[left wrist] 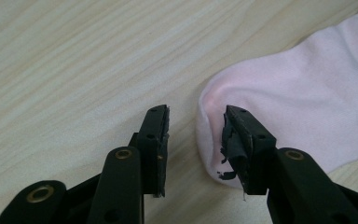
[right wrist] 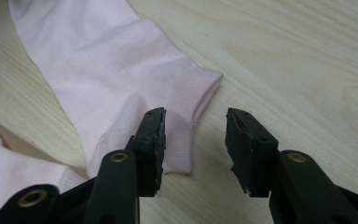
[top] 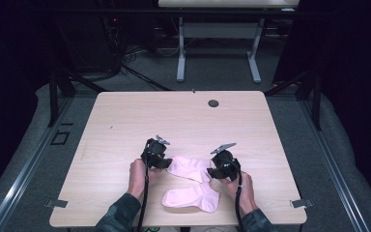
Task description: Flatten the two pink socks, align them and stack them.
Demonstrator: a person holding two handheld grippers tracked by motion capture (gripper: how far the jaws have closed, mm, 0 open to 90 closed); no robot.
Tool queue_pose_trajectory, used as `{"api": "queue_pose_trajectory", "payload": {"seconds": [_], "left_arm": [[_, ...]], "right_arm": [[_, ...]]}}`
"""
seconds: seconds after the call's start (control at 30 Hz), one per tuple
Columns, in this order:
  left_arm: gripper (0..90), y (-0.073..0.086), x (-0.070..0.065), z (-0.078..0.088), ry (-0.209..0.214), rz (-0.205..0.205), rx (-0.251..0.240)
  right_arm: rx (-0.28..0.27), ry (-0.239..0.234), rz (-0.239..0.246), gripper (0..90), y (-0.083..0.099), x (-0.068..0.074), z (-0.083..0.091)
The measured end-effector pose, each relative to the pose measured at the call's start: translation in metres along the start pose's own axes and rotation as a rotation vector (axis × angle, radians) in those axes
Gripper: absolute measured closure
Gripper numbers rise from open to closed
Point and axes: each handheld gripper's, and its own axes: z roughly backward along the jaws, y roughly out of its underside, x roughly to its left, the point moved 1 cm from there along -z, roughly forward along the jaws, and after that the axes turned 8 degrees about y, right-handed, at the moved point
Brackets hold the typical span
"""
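Light wooden table [top: 125, 121], and near its front edge lie two pale pink cotton socks [top: 189, 167], overlapping. Left gripper [left wrist: 196, 123] is at the upper sock's toe, jaws apart, empty. Right gripper [right wrist: 195, 126] is at its cuff, jaws apart too, gripping nothing.

Right gripper [right wrist: 195, 140], jaws apart, low over pale wood table [right wrist: 298, 60]; pink sock [right wrist: 116, 79] cuff edge sits btwn jaws. Second pink sock [right wrist: 9, 172] at lower left.
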Motion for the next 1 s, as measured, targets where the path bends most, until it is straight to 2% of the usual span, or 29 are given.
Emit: {"api": "queue_pose_trajectory", "payload": {"seconds": [0.5, 0.63, 0.7, 0.73, 0.83, 0.9, 1.0], "left_arm": [[73.9, 0.001, -0.001, -0.002, 0.016, -0.004, 0.01], [76.8, 0.002, -0.003, -0.002, 0.015, -0.019, 0.004], [79.6, 0.002, -0.004, -0.002, 0.014, -0.026, 0.001], [80.6, 0.003, -0.005, -0.002, 0.022, -0.022, -0.002], [83.4, 0.003, -0.005, -0.002, 0.024, -0.027, -0.002], [84.4, 0.003, -0.006, -0.002, 0.02, -0.033, -0.003], [85.5, 0.004, -0.006, -0.002, 0.023, -0.031, -0.013]], "right_arm": [[0.001, 0.004, 0.023, 63.0, 0.0, 0.006, -0.003], [0.003, 0.014, 0.039, 64.3, 0.0, 0.006, -0.003], [-0.014, 0.006, 0.032, 68.5, 0.002, 0.008, -0.004], [-0.009, 0.0, 0.045, 70.4, 0.002, 0.009, -0.003], [-0.014, -0.003, 0.05, 75.2, 0.003, 0.01, -0.003], [-0.022, -0.028, 0.049, 81.3, 0.003, 0.011, -0.004], [-0.022, -0.036, 0.058, 85.1, 0.004, 0.01, -0.003]]}}
